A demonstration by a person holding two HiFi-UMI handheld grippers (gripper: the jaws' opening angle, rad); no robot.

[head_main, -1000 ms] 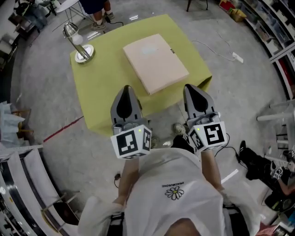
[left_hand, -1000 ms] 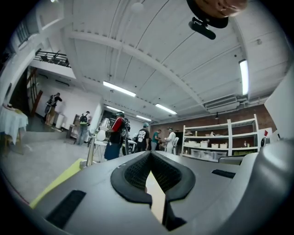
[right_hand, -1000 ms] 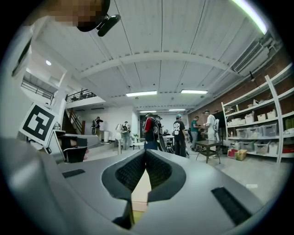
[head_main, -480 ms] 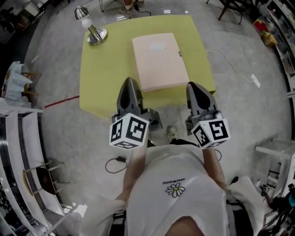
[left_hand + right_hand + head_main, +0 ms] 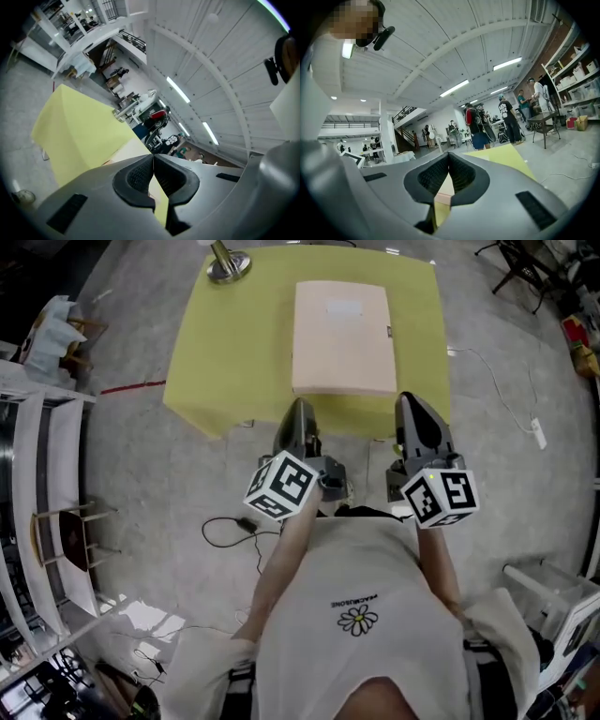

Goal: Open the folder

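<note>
A closed pale pink folder [image 5: 342, 338] lies flat on the yellow table [image 5: 234, 352], reaching almost to the table's near edge. Both grippers hover short of that edge, over the floor and apart from the folder. My left gripper [image 5: 300, 409] is shut with nothing between its pads, and its marker cube [image 5: 284, 486] is rolled to one side. In the left gripper view the shut left gripper [image 5: 153, 157] points at the tilted table [image 5: 79, 131]. My right gripper [image 5: 413, 401] is also shut and empty. The right gripper view shows the right gripper [image 5: 448, 154] with the folder [image 5: 444, 186] low behind it.
A desk lamp's base [image 5: 228, 263] stands at the table's far left corner. White shelving [image 5: 47, 474] lines the left side. Cables [image 5: 230, 526] lie on the floor at the left and the right. Several people [image 5: 478, 124] stand far behind the table.
The table and folder now lie straight ahead and nearer. Both grippers have sunk and moved toward the table's near edge. The left gripper has rolled. Both stay shut.
</note>
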